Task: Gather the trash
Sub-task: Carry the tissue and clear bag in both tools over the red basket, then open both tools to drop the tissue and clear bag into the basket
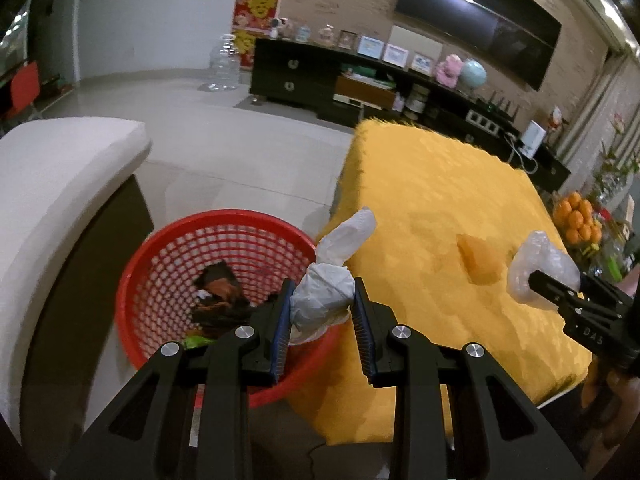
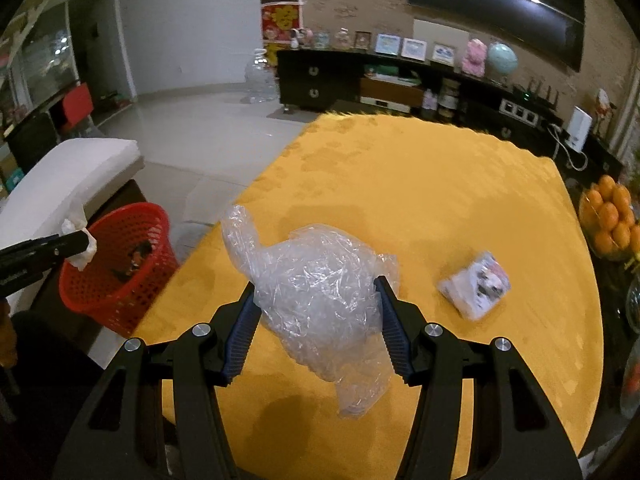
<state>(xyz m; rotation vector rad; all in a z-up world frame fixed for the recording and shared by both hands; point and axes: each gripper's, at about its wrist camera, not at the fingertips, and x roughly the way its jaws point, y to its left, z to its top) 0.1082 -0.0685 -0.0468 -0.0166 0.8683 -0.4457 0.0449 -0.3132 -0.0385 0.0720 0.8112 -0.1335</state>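
While left tongs point(image 1: 322, 300) pinch a white wad point(image 1: 320, 300), right tongs point(image 2: 318, 304) clamp clear plastic point(image 2: 320, 296).

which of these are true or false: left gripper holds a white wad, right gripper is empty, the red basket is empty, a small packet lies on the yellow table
1. The left gripper holds a white wad: true.
2. The right gripper is empty: false, it grips a clear plastic bag.
3. The red basket is empty: false, dark trash lies inside.
4. A small packet lies on the yellow table: true.
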